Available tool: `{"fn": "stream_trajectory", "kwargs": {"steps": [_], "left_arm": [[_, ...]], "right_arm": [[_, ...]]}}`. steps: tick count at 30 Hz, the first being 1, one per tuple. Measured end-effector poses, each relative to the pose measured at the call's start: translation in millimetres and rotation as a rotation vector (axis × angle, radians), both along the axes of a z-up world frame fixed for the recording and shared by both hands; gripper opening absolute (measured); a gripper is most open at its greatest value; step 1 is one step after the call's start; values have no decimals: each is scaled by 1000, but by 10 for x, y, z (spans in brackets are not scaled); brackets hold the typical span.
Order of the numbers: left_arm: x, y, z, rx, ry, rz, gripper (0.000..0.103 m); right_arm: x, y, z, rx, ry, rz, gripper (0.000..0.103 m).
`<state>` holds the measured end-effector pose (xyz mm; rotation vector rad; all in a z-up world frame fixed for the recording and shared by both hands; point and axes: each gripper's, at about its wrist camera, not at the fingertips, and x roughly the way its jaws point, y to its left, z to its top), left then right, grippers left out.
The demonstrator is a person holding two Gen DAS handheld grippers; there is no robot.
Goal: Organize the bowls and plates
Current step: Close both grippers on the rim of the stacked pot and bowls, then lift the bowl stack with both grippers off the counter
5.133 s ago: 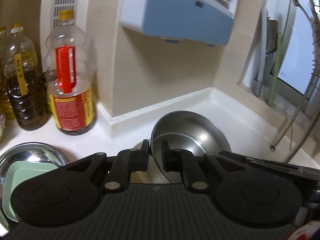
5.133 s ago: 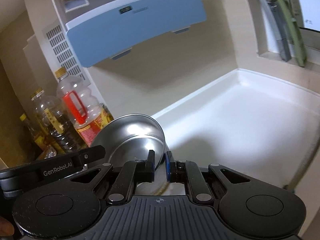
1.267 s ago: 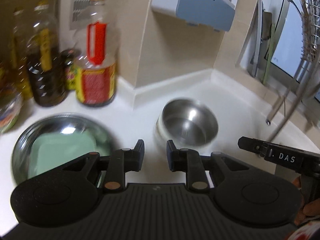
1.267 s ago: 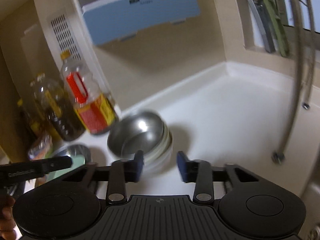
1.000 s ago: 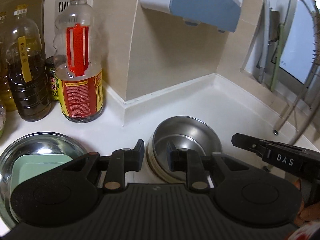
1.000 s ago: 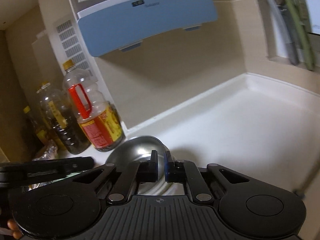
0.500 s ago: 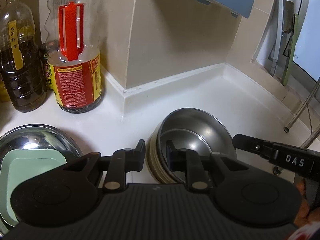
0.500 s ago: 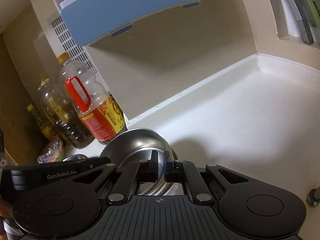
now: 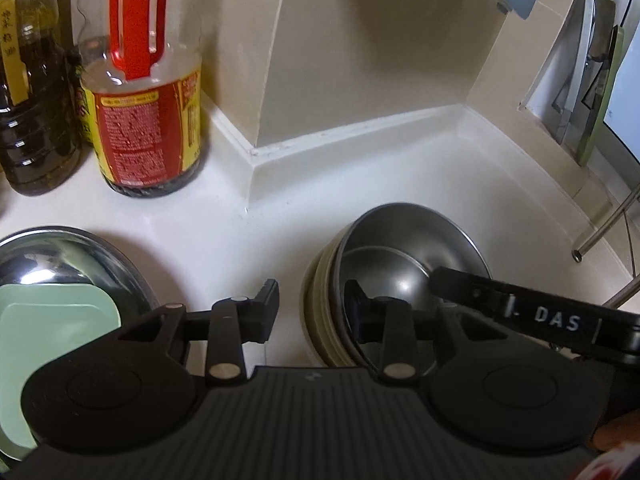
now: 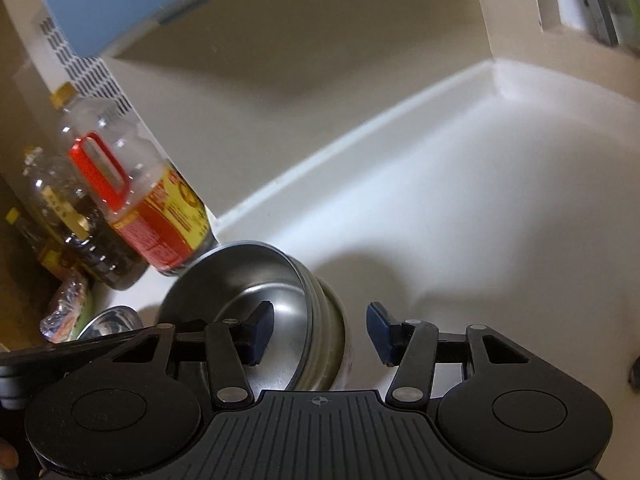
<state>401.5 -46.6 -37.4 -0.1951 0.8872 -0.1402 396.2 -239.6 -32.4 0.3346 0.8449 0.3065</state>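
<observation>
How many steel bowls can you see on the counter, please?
2: a small steel bowl atop the beige stack, and a large steel bowl at left holding a green plate. Others may hide within it.

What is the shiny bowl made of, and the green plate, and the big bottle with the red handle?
The top bowl looks like stainless steel: grey, with mirror-like reflections. The bowls stacked under it look duller and tan, perhaps ceramic or coated metal; hard to tell. The green plate looks matte, probably plastic or melamine. The bottle seems clear plastic, see-through, with a glossy printed label.
</observation>
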Motion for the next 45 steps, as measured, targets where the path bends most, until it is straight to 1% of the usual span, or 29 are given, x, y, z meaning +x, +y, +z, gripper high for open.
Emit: {"fn": "stream_trajectory", "kwargs": {"steps": [4,6,7,11,13,18,25,29,33,36,41,45], "left_arm": [[42,-16,-70,-2,27,-16,32],[60,-17,-104,-3,38,-23,31],[68,-15,-118,-5,44,-27,30],[70,-2,-148,-17,47,-47,27],[66,-2,-148,-24,45,-59,24],[17,25,-146,-9,40,-58,23],[-173,173,-129,0,52,-29,23],[-310,234,-123,21,50,-9,23],[-408,275,-130,23,44,4,23],[-425,279,-137,20,40,17,23],[-430,244,-154,66,9,38,23],[-428,228,-165,93,-12,55,25]], "right_arm": [[26,41,-30,-26,31,-16,51],[31,52,-31,-21,35,-22,44],[36,60,-37,-17,41,-26,38],[34,53,-51,-27,49,-50,28],[29,46,-51,-30,52,-56,27],[-2,110,-31,-50,59,-44,27],[-94,225,-27,-40,78,-4,27],[-150,301,-26,-37,85,23,27],[-202,341,-30,-38,88,36,27],[-230,369,-27,-51,81,18,27],[-290,460,-54,-90,69,-35,27],[-285,468,-71,-79,71,-62,26]]}}
